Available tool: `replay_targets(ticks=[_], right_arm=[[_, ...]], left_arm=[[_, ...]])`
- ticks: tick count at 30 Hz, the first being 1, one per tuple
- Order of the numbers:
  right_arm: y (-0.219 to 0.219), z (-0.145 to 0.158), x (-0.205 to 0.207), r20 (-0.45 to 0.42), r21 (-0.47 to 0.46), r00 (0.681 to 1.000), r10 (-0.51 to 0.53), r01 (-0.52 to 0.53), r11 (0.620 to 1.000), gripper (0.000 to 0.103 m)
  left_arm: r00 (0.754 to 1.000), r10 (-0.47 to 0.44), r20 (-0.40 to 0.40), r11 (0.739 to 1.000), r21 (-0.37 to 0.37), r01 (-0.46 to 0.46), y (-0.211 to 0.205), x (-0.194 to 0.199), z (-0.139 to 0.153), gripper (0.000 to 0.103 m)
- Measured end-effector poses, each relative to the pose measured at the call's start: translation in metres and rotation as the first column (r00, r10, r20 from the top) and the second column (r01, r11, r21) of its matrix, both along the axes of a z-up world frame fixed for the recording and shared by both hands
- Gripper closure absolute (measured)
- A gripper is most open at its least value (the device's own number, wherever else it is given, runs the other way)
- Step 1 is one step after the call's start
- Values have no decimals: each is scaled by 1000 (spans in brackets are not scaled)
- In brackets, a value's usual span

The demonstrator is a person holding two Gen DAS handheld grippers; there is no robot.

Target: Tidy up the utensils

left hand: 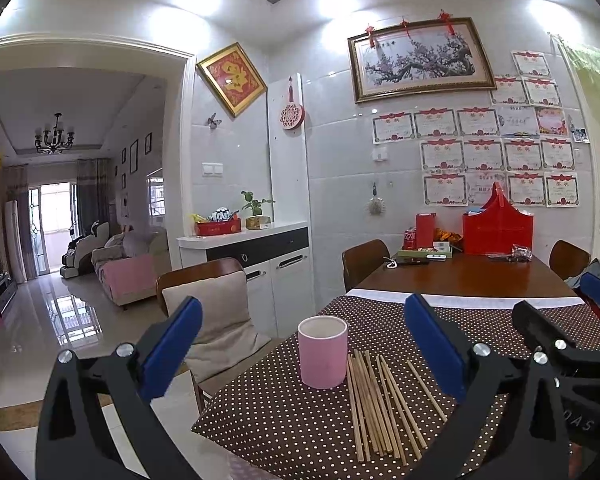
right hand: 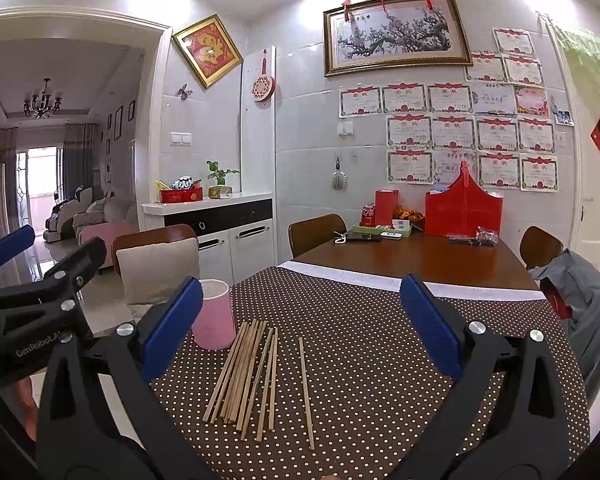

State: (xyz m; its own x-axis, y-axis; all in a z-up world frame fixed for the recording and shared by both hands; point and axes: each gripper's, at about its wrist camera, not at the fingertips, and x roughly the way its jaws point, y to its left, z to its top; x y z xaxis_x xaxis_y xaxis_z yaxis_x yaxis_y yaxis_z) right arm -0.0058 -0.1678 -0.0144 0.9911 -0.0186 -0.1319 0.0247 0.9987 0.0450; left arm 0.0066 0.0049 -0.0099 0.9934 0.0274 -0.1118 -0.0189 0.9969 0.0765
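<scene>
Left wrist view: table point(left hand: 460, 276) with a dotted cloth point(left hand: 284, 412); on it an upright pink cup point(left hand: 323, 352), chopsticks point(left hand: 384, 400) lying just beside it. Left gripper point(left hand: 304, 344) and right gripper point(right hand: 300, 320) both gape wide, empty, above.

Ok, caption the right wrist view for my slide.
Open right gripper above loose chopsticks beside a pink cup.
</scene>
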Motion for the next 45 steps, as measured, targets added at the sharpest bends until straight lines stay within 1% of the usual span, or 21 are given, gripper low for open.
replay_targets(ticks=[6,17,22,26,30,32,35,36,38,41,43,44,45], right_arm=[[0,-2,3,-9,-3,1000,-3,3,1000,6],[5,-6,13,-45,-10,999,-3,3,1000,6],[7,-6,17,-49,-13,999,3,-4,1000,6],[8,-10,26,-69,-9,997,22,-22,1000,6],[9,-18,41,-92,-27,995,23,-26,999,6],[8,-24,54,-119,-31,992,31,-34,999,6],[4,-36,74,-181,7,978,108,-108,994,6],[2,-41,85,-218,21,967,130,-129,991,6],[-1,-49,99,-258,35,955,147,-143,989,6],[-5,-62,121,-314,25,939,140,-139,990,6],[-8,-68,133,-343,12,930,132,-136,991,6],[-11,-73,142,-369,14,920,135,-140,990,6],[-12,-76,147,-381,18,914,139,-143,990,6]], left_arm=[[1000,8,-10,1000,-6,-8,2,3,-6,4],[999,13,-52,1000,-22,-14,7,12,-14,4],[998,23,-53,999,-24,-25,8,14,-16,4],[998,37,-46,998,-42,-39,9,22,-22,4],[995,21,-99,999,-31,-24,6,43,-33,4],[993,18,-120,999,-29,-22,5,53,-38,4],[981,-19,-194,999,-43,11,8,77,-48,4],[972,-46,-231,998,-56,34,9,88,-54,4],[958,-59,-281,997,-67,42,10,105,-64,4],[926,-77,-369,997,-52,62,9,135,-84,4],[908,-86,-411,996,-47,73,10,148,-94,4],[898,-87,-432,996,-45,75,11,155,-98,4],[881,-88,-465,996,-41,78,11,165,-105,4]])
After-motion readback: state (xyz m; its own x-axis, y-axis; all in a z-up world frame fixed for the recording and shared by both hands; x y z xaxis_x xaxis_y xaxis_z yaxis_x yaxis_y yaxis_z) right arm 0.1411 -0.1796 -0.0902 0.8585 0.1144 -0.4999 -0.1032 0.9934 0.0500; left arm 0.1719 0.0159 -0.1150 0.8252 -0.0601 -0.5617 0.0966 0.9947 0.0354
